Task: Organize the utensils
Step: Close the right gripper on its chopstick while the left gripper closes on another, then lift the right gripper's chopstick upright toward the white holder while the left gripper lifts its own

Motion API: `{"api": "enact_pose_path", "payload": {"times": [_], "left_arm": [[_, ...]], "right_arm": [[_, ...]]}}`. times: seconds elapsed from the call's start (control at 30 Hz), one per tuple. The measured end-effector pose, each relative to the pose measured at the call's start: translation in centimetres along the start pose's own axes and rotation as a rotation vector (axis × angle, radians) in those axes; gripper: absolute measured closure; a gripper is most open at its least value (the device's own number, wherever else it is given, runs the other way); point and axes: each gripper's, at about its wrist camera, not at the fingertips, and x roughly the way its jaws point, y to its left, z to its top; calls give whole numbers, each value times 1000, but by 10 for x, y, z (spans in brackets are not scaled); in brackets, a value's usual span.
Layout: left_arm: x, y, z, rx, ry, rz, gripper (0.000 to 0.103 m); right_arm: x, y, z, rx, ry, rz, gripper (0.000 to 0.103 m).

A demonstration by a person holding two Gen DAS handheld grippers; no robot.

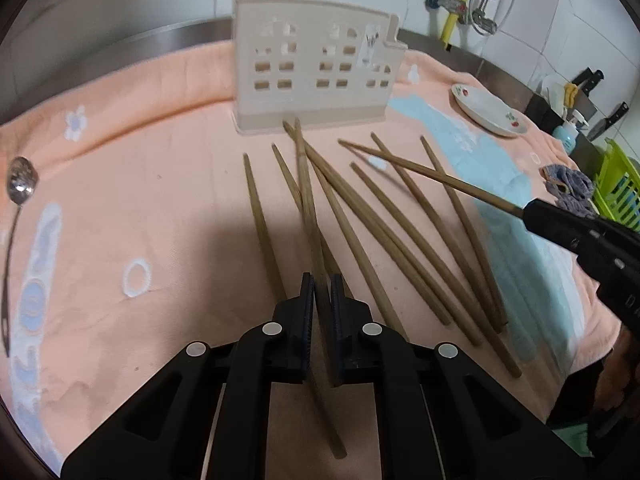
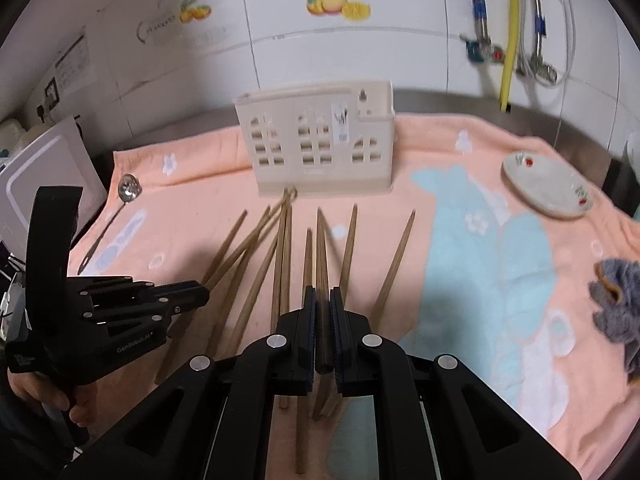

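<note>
Chopstick (image 1: 306, 184) clamped between left fingers (image 1: 307, 300).

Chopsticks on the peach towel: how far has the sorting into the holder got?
Done: nothing visible; no utensil tips rise above the beige plastic house-shaped utensil holder.

In hand: the right gripper holds one brown wooden chopstick lifted off the peach towel; the left gripper is shut on another chopstick.

Left: the remaining chopsticks and the metal spoon.
</note>
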Motion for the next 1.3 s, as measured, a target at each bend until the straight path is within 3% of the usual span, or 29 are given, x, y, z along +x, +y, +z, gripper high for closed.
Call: {"api": "enact_pose_path", "payload": {"times": [0.33, 0.8, 1.3], "left_arm": [[-49, 4, 3, -51, -118, 56, 97], [-109, -17, 10, -16, -242, 110, 97], [-127, -34, -1, 16, -253, 118, 97]], "right_arm": [[-34, 0, 25, -61, -101, -1, 96], [-71, -5, 37, -92, -178, -3, 96], [-86, -5, 15, -63, -185, 33, 96]]}}
